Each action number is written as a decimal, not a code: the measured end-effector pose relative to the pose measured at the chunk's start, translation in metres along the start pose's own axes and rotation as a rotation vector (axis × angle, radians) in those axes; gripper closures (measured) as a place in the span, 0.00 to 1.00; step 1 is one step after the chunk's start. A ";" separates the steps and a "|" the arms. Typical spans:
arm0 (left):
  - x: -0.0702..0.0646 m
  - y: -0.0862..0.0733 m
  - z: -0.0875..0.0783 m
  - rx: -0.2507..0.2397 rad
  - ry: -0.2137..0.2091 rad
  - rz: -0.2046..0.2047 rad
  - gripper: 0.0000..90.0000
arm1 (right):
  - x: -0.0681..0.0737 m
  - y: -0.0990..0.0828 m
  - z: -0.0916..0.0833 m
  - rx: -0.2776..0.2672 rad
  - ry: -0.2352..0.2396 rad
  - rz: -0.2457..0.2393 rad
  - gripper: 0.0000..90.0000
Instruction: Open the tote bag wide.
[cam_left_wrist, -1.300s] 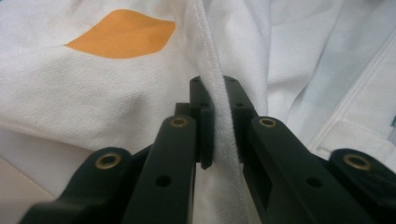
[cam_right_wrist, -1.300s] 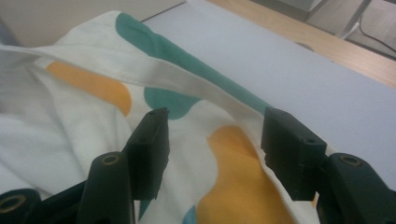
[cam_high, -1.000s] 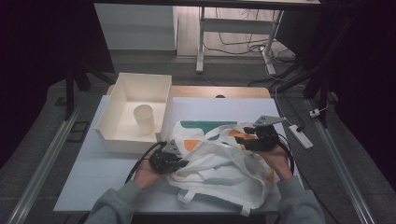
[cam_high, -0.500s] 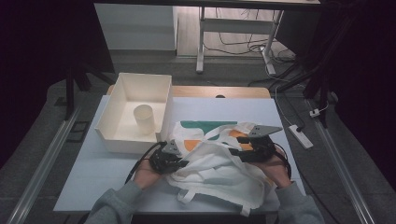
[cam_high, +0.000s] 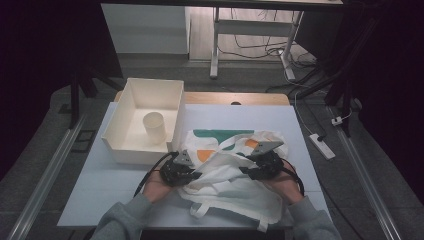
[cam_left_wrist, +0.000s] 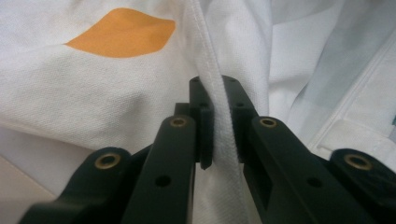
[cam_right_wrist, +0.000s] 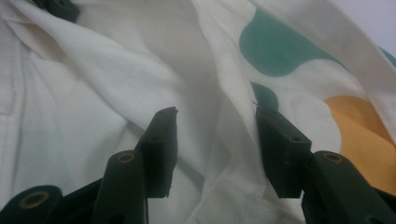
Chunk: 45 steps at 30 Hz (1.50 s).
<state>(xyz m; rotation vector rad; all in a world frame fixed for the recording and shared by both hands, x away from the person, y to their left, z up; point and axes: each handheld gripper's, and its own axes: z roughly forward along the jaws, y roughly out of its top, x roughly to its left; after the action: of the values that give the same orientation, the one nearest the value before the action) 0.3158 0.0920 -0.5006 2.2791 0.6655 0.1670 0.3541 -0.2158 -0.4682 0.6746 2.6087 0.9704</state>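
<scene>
left gripper (cam_left_wrist: 219, 121) clamps bag hem (cam_left_wrist: 215, 93) | right gripper (cam_right_wrist: 215, 140) jaws closing astride fold

A cream open box (cam_high: 125, 122) sits on the counter (cam_high: 100, 190) with a pale cup (cam_high: 155, 127) upright inside; a white power strip (cam_high: 321, 145) lies on the floor.

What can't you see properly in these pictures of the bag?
- Tote bag: high view, its inside is hidden by folded cloth.
- Cup in the white bin: high view, too small to tell if anything is inside.
- Right gripper: right gripper view, bunched cloth hides whether its pads touch the hem.
</scene>
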 end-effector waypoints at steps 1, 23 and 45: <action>0.000 0.000 0.000 0.001 0.001 0.001 0.93 | 0.000 -0.001 0.001 0.003 0.000 0.007 0.60; -0.012 0.003 -0.034 -0.121 0.091 0.037 0.68 | -0.011 0.000 -0.009 -0.066 -0.047 0.038 0.97; -0.076 0.034 -0.003 -0.019 -0.122 0.233 0.53 | -0.021 -0.002 -0.003 -0.078 -0.045 0.060 0.97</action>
<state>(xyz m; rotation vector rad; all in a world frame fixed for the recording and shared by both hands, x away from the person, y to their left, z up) 0.2638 0.0349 -0.4695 2.3232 0.3330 0.1431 0.3700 -0.2294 -0.4653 0.7495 2.5108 1.0555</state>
